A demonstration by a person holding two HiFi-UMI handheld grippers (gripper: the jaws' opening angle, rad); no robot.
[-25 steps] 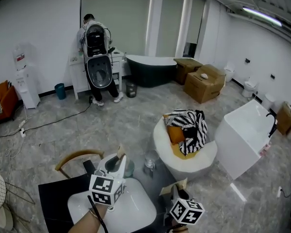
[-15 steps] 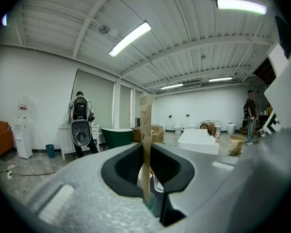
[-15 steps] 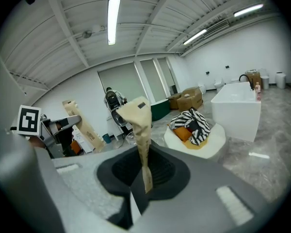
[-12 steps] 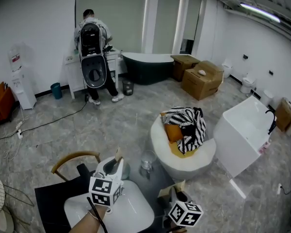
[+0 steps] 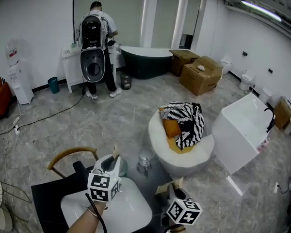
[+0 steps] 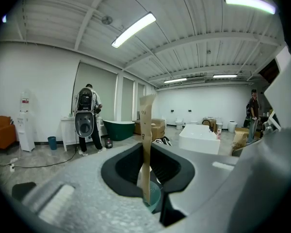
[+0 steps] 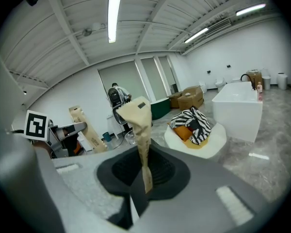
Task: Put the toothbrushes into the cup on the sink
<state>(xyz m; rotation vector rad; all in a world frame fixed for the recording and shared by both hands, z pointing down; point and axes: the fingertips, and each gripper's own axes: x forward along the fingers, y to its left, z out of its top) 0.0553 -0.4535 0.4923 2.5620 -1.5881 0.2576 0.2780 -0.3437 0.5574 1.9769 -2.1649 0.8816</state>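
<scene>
My left gripper [image 5: 111, 163] is shut on a toothbrush in a brown paper pack [image 6: 146, 140], which stands upright between the jaws. It hangs over the far edge of the white sink [image 5: 128, 210]. Right under the jaws sits a teal cup [image 6: 154, 199], seen beside the gripper as the cup [image 5: 122, 167] in the head view. My right gripper [image 5: 174, 191] is shut on a second paper-wrapped toothbrush [image 7: 139, 130], to the right of the sink. The right gripper view also catches the left gripper [image 7: 63, 130] and its pack.
A clear glass [image 5: 145, 157] stands on the floor beyond the sink. A wooden chair [image 5: 72, 155] is at the left. A white round seat with striped cushions [image 5: 182, 130] and a white bathtub [image 5: 242, 130] lie to the right. A person [image 5: 94, 38] stands far back.
The view has drifted slightly, so the room sits a little lower and to the left. The person at the back has turned and shifted right. Both grippers hold their packs as before.
</scene>
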